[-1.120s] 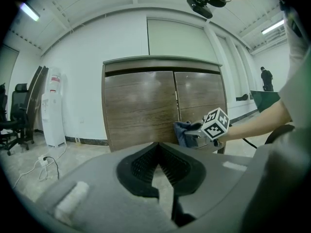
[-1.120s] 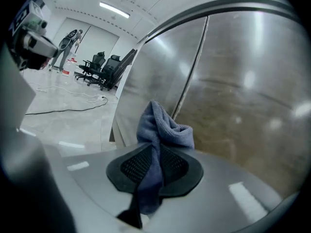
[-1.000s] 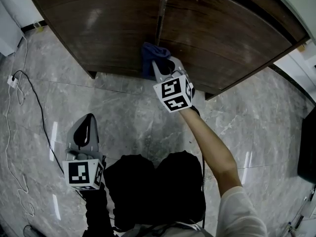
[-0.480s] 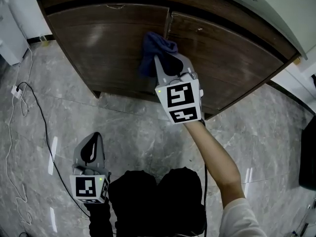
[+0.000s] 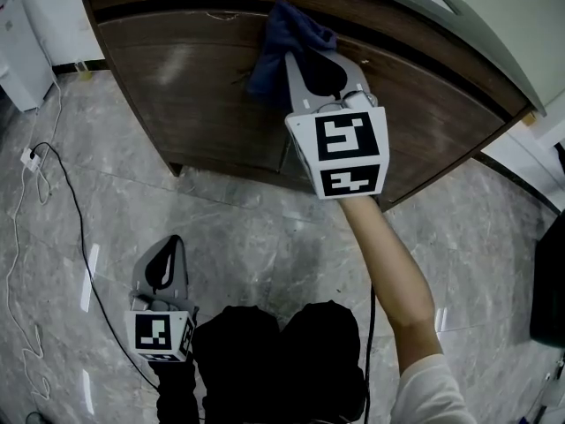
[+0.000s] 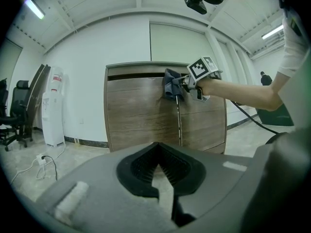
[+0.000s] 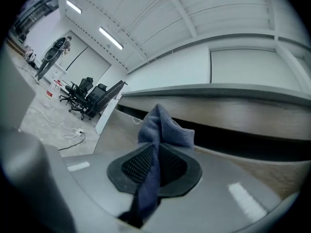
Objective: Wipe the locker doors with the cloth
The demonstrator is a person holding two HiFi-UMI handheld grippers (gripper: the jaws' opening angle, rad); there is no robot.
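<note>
Upward stroke done: cloth at the locker's top edge

Within a second the right gripper (image 5: 316, 60) has climbed from the doors' bottom edge to their top edge. It has dragged the blue cloth (image 5: 284, 35) up beside the centre seam (image 5: 285, 155) of the locker (image 5: 194, 104). Its jaws, just tightened slightly, pinch the cloth. The left gripper (image 5: 161, 268) stays low over the floor (image 5: 265, 228), closed and empty. One strip looks wiped; the outer door faces likely remain.

Two grippers in play: left gripper (image 5: 163, 259), right gripper (image 5: 318, 67). One blue cloth (image 5: 284, 35). Two locker doors: left door (image 5: 190, 95), right door (image 5: 441, 126). One water dispenser (image 6: 52, 108), two office chairs (image 7: 81, 89), one floor cable (image 5: 64, 197).
</note>
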